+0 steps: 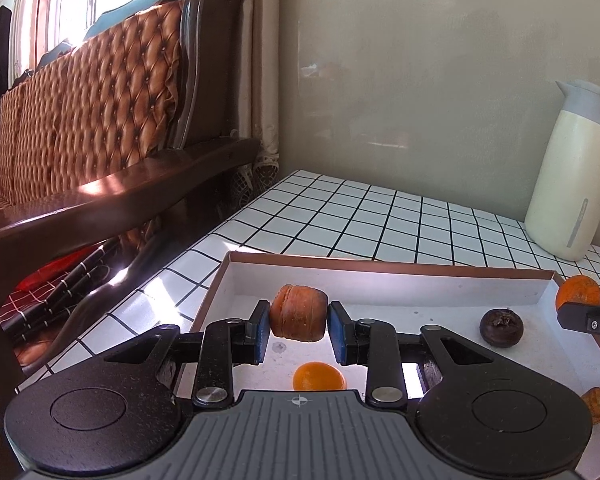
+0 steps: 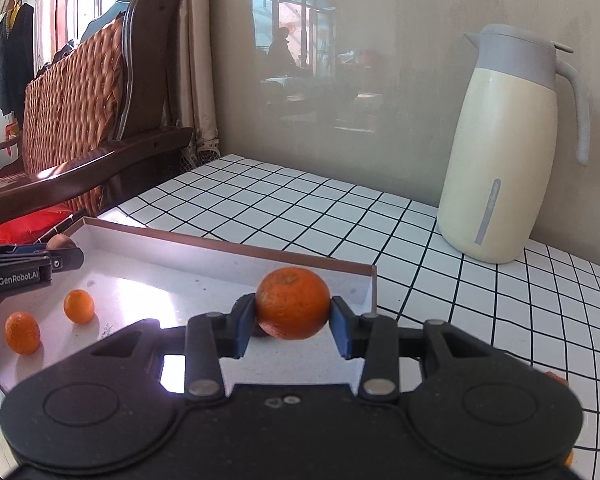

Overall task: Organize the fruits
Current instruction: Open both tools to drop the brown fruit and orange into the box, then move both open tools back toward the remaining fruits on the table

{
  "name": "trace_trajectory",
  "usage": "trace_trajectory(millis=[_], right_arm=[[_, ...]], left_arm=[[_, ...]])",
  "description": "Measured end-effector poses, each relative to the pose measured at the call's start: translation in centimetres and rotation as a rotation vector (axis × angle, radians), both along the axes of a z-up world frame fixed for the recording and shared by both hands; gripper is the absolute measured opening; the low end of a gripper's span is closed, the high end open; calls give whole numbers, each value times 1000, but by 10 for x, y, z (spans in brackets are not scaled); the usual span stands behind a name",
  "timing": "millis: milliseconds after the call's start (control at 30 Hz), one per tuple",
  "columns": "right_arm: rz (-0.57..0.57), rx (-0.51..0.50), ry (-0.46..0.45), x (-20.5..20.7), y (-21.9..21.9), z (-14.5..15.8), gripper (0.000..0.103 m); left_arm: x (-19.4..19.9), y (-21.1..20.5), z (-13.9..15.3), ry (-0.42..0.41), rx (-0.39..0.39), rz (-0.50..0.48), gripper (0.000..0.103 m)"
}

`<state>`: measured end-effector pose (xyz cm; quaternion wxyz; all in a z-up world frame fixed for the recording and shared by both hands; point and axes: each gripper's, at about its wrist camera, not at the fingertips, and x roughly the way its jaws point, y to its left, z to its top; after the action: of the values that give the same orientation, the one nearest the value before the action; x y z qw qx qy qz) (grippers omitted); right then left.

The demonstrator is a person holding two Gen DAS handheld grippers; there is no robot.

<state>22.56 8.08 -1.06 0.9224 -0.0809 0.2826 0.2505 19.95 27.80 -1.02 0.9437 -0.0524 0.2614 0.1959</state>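
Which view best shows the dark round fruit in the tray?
Left wrist view: the dark fruit sits unobstructed on the tray. In the right wrist view, only a dark sliver peeks behind the held orange.

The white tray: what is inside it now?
Inside the white tray lie two small oranges and a dark fruit. The grippers' bodies cover its near part.

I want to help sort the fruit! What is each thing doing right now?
Left gripper: shut on the wrinkled fruit.
Right gripper: shut on the big orange.
Tray: lying flat on the table.
Two small oranges: resting loose in the tray.
Jug: upright, lid closed.
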Motion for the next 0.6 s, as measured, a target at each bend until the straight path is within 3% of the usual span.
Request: trace_trajectory(millis=[100, 133, 200, 233, 300, 367, 600], right_arm=[[-4, -4, 2, 5, 2, -1, 35], [-9, -16, -8, 6, 3, -1, 55], [-56, -29, -75, 4, -1, 1, 97], [-73, 1, -111, 1, -6, 3, 97], [-81, 10, -91, 4, -10, 6, 97], [-95, 11, -100, 5, -13, 6, 97], [-93, 18, -77, 3, -15, 5, 97]], left_arm=[[4, 0, 0, -3, 4, -3, 31], [4, -1, -1, -6, 8, -11, 33], [3, -6, -2, -7, 32, 2, 83], [0, -10, -1, -37, 69, 8, 102], [0, -13, 1, -40, 94, 3, 103], [-3, -11, 3, -56, 66, -3, 103], [-8, -18, 6, -57, 78, -21, 103]])
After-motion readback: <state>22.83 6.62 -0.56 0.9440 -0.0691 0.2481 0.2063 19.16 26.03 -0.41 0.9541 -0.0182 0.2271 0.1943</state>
